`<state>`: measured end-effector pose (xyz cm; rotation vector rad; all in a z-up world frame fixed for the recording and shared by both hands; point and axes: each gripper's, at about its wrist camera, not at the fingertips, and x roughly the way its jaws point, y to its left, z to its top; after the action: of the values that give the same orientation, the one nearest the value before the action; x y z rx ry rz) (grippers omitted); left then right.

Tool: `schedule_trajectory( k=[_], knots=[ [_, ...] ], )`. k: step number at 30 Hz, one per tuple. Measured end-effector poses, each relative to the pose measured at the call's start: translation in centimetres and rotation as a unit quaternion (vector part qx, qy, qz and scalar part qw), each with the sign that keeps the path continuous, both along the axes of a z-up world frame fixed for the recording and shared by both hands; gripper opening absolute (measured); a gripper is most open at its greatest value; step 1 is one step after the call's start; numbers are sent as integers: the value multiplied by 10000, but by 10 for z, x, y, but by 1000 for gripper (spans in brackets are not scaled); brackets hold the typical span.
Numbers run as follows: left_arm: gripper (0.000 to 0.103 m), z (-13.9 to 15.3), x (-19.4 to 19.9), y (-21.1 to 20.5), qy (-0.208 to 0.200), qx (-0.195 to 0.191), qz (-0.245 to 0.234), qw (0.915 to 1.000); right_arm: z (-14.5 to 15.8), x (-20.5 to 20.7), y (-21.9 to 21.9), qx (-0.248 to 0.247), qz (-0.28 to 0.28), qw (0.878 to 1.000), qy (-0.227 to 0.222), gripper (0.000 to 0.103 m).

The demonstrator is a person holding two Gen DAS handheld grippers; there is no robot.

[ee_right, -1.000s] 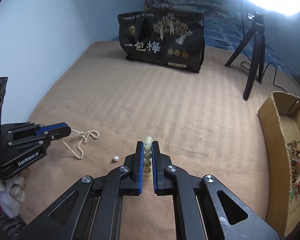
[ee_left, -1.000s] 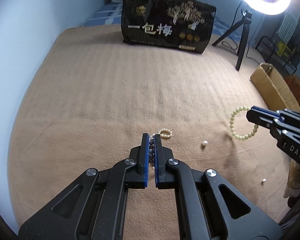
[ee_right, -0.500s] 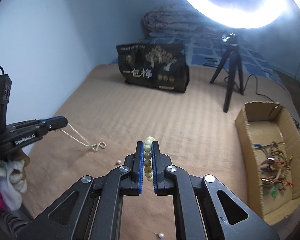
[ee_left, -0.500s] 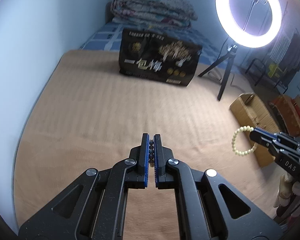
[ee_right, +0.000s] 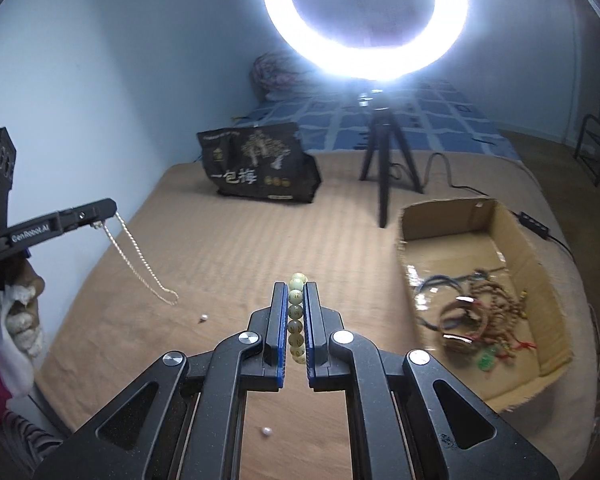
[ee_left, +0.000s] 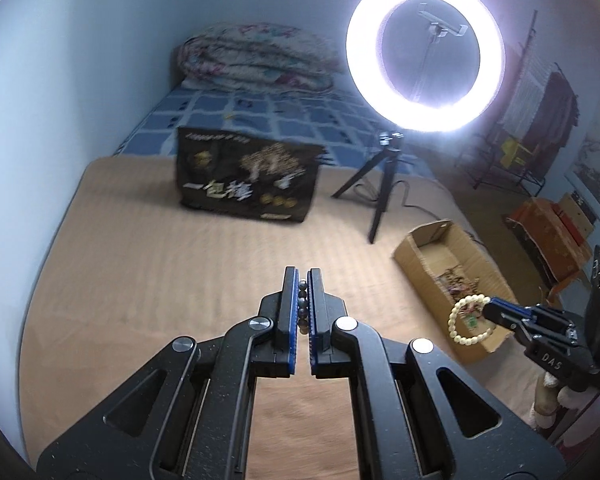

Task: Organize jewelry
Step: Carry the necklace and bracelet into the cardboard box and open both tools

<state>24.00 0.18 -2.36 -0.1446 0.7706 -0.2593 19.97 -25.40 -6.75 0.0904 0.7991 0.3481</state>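
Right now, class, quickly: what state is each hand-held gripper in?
Left hand-held gripper: closed on a pearl necklace.
Right hand-held gripper: closed on a pale green bead bracelet.

Pale green bead bracelet (ee_right: 295,316) clamped in the right tool (ee_right: 295,292), hanging as a loop beside the cardboard box (ee_right: 540,248) of tangled jewelry. Pearl strand (ee_right: 139,264) dangling from the left tool (ee_left: 303,280) above the bed. Two loose pearls (ee_right: 203,318) lying on the tan bed cover.

A ribbed, matt tan cloth (ee_right: 227,248) is seen beneath a rough cardboard box (ee_right: 540,264) (glossy pale-green beads (ee_right: 295,320) pinched between matt black plastic).
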Motion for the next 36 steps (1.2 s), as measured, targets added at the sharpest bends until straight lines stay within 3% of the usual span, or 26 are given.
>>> schedule_trajectory(
  k=[10, 20, 28, 36],
  knots=[
    [2, 34, 9, -75, -327, -69, -581, 9978, 4, -9, -64, -53, -510, 9987, -42, 6],
    [2, 47, 33, -161, -492, -43, -1138, 9923, -5, -12, -122, -82, -925, 9957, 67, 6],
    [2, 42, 54, -221, -469, -17, -1407, 9889, -16, -2, -148, -33, -1072, 9940, 196, 6],
    [2, 10, 75, -260, -200, 82, -1470, 9889, -30, 7, -158, -30, -1110, 9932, 354, 6]
  ],
)
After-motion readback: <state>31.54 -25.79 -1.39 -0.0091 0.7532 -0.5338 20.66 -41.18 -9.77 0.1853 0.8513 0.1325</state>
